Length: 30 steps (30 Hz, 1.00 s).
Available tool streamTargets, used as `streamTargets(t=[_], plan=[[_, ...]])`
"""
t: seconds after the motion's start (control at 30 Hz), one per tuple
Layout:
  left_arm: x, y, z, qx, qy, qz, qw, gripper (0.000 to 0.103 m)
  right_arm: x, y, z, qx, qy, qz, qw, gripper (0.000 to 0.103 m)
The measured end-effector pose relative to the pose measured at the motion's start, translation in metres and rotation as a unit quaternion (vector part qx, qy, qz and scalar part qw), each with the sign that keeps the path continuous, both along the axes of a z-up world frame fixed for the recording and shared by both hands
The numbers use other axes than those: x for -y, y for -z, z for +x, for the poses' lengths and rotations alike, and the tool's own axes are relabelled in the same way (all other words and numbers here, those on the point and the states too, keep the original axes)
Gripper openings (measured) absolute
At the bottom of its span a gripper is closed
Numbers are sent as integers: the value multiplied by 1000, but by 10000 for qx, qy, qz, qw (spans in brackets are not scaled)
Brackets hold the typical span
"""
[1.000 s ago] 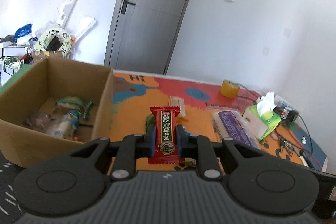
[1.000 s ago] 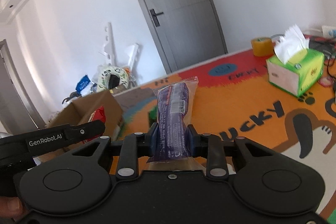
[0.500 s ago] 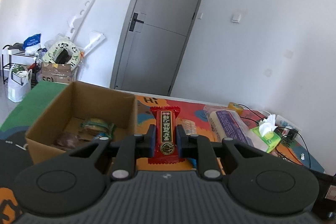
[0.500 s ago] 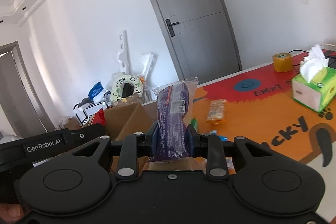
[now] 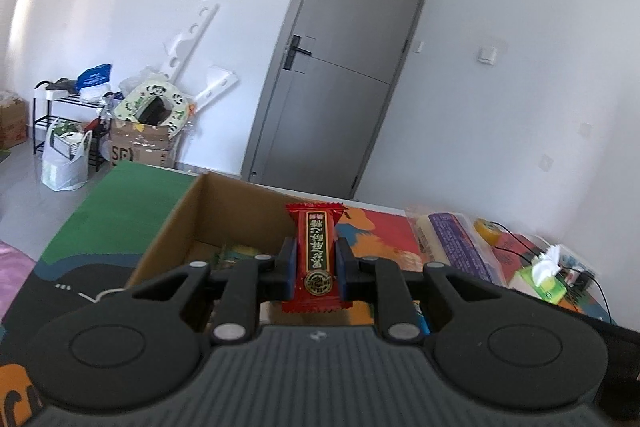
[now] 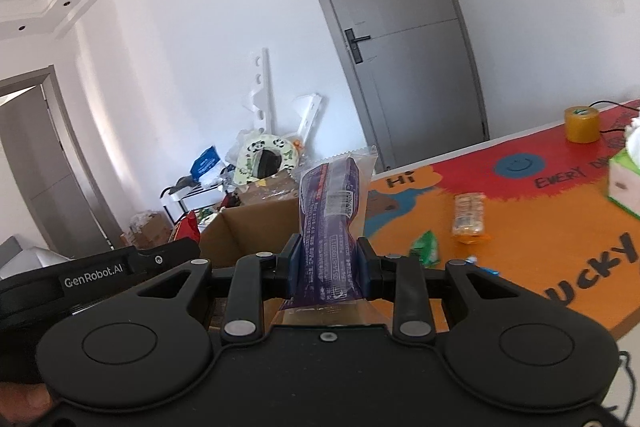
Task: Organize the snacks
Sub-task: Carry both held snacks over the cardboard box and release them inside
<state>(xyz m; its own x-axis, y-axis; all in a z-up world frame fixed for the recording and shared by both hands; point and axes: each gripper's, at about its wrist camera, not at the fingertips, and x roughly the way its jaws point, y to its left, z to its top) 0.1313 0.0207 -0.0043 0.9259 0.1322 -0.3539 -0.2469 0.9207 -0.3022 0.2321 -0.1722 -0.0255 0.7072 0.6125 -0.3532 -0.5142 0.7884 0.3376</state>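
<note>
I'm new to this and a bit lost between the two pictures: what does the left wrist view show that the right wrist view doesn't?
Only the left wrist view shows the left claw shut on a red snack bar.

Only the right wrist view shows the right claw shut on a purple snack pack, plus a loose wafer pack on the mat.

Both show the cardboard box, grey door and tape roll.

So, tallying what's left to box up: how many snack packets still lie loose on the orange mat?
3 in the right wrist view: a long pale snack bar, a green packet nearer the camera, and a small blue-wrapped piece beside it. The gripper bodies may hide others.
</note>
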Motion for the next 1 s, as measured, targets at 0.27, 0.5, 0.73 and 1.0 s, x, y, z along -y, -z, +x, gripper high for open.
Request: streamTargets(t=[0.27, 0.5, 0.73, 1.0], plan=[[-29, 0, 6, -19, -229, -71, 9997, 18, -32, -1, 9, -32, -256, -69, 9996, 29], [-53, 8, 16, -128, -380, -239, 9989, 18, -58, 0, 19, -76, -415, -143, 9990, 29], [-68, 6, 28, -144, -384, -297, 9987, 18, -75, -4, 31, -164, -450, -213, 9986, 29], [-72, 6, 39, -180, -382, -339, 9985, 19, -72, -7, 43, -379, -375, -122, 9985, 56]])
